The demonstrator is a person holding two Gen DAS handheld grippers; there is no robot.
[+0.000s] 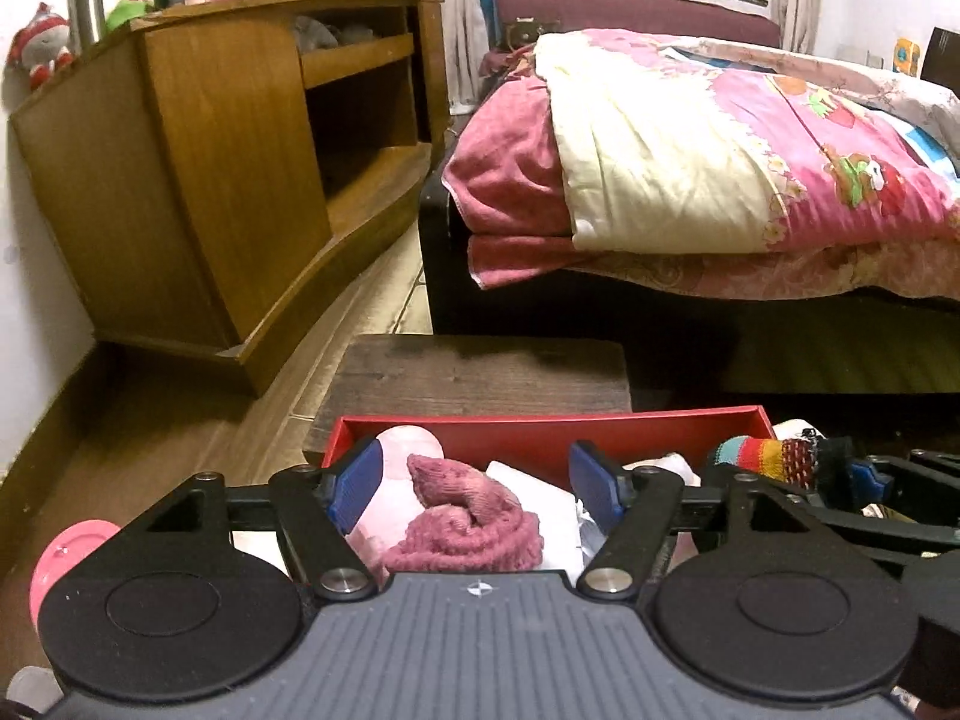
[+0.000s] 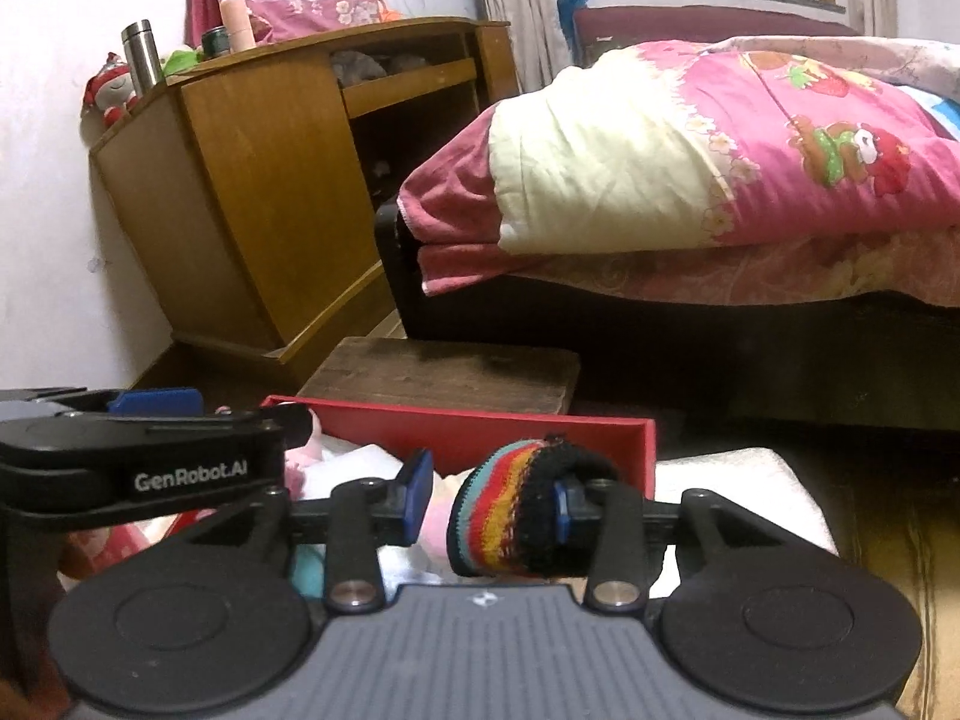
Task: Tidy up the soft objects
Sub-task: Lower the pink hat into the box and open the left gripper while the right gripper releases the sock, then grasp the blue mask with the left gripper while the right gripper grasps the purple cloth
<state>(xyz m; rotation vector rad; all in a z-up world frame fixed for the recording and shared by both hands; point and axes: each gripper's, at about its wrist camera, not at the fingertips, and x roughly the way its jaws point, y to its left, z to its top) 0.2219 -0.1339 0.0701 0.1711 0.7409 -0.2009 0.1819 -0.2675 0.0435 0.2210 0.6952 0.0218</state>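
My left fingers [image 1: 474, 483] stood wide apart over the near part of the red box [image 1: 540, 429], gripping nothing; between their blue pads [image 1: 355, 483] lay a crumpled dusty-pink knitted sock [image 1: 465, 525], resting on paler pink and white soft things [image 1: 540, 501] inside the box. I could not tell whether either pad touched the sock. My right fingers [image 2: 486, 495] were also spread, and a striped sock [image 2: 516, 516] with a black cuff was hooked over the right-hand pad, hanging there above the right end of the box rather than pinched between the two pads. From the left view the same striped sock showed at the far right, just past the box's right wall. The box sat on a dark wooden table [image 1: 480, 372], its far wall upright and its inside crowded with soft items. A white cushion-like surface [image 2: 738, 480] lay just right of the box. Farther off on the left stood a wooden cabinet [image 1: 228, 180] against the wall, with a steel flask [image 1: 87, 3] on top, and on the right a bed [image 1: 690, 168] covered by a pink and cream quilt.
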